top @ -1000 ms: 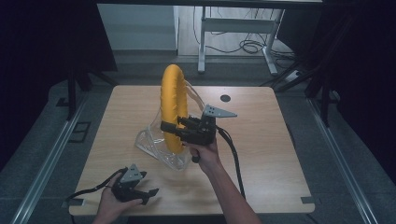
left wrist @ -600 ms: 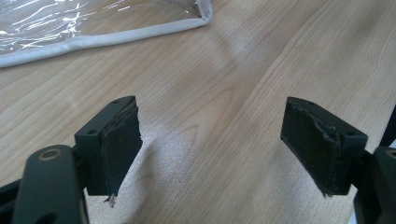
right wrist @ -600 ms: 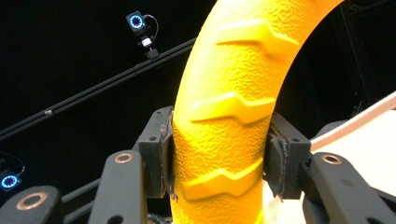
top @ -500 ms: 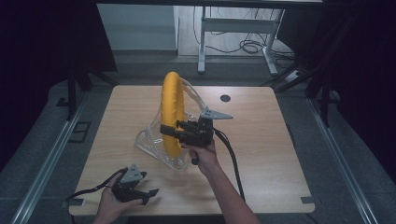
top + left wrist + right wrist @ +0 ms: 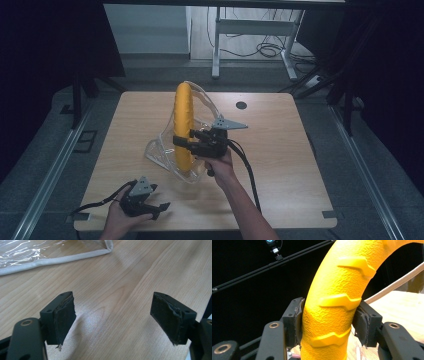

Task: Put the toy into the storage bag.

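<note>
Right gripper (image 5: 184,141) is clamped on the yellow ring (image 5: 183,125), which stands upright on edge near the middle of the wooden table (image 5: 280,150). In the right gripper view the ring (image 5: 332,307) runs up between the two jaws, both pads pressed flat against its sides, ribbed tread facing the camera, so the ring sits squarely in the gap and not at the tips. Grip point is on the lower half of the ring, in the high view. Ring's lower part sits inside a clear plastic bag (image 5: 165,150) with a pale trim edge; bag is open and rests on the table, wrapped around the ring's bottom. Bag's strap loops up just behind the ring. Left gripper (image 5: 161,206) rests low at the near left edge of the table, well apart from ring and bag, held in the person's left hand (image 5: 120,217). In the left gripper view its jaws are wide apart with nothing between them, only bare table; a corner of the bag (image 5: 50,252) lies ahead of them, not touching.
</note>
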A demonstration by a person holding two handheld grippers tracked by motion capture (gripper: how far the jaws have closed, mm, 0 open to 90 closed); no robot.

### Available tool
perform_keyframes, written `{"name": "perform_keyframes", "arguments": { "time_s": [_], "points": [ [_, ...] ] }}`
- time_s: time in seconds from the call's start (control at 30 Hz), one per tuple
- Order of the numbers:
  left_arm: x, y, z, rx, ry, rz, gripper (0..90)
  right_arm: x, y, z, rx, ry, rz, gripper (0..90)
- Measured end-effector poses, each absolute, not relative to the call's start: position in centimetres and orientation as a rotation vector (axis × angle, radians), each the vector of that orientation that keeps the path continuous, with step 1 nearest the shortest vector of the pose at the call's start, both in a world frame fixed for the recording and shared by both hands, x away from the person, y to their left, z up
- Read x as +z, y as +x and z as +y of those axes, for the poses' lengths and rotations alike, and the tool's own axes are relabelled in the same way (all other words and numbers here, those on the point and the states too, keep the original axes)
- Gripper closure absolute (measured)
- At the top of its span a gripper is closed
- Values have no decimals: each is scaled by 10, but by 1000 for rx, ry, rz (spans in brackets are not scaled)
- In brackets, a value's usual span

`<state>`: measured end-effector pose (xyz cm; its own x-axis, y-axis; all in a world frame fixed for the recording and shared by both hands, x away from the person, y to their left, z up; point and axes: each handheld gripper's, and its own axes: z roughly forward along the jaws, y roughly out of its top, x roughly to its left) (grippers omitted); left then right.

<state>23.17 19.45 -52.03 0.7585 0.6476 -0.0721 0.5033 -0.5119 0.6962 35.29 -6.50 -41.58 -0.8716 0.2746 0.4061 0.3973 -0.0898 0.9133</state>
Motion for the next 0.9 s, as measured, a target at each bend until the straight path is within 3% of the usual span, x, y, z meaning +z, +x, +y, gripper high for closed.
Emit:
{"name": "perform_keyframes", "arguments": {
  "time_s": [0.2, 0.4, 0.9],
  "points": [
    [-520, 232, 195, 256, 2222, 857, 199, -415, 350, -65, -2144, -767, -2090, 423],
    [-520, 232, 195, 256, 2221, 857, 199, -409, 345, -71, -2183, -817, -2151, 283],
    [-520, 231, 194, 255, 2221, 861, 198, -409, 334, -100, -2228, -824, -2236, 282]
  ]
}}
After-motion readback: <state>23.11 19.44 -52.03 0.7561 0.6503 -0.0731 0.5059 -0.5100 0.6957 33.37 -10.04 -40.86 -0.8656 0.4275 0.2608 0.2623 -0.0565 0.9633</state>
